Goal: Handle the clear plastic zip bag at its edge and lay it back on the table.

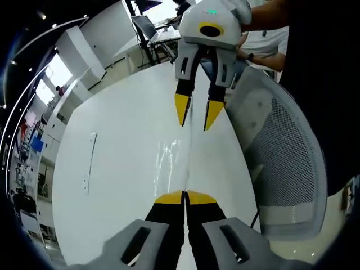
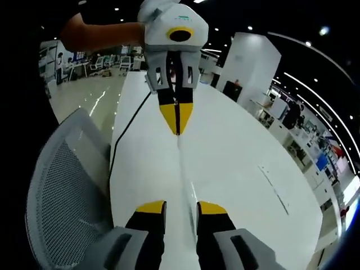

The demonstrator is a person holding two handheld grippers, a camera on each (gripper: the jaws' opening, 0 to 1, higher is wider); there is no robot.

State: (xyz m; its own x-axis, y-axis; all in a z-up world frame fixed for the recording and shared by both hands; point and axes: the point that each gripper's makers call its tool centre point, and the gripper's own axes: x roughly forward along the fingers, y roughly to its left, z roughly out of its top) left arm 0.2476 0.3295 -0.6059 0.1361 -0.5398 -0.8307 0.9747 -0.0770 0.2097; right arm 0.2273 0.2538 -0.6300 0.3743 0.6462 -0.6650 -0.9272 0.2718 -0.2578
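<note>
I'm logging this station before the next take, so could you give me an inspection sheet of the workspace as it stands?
Surface: white table, glossy, with a thin seam line.
Job's things: clear plastic zip bag stretched edge-on between the two grippers, above the table; it is barely visible.
Clutter: nothing seen on the table.
Grippers: left hand-held gripper has its yellow tips pressed together on the bag's near edge; right hand-held gripper has its tips apart, and the bag edge runs between them.
Cables: one dark cable runs along the table edge by the chair.
Surroundings: grey mesh chair beside the table; open office with desks, ceiling lights and people in the distance.
</note>
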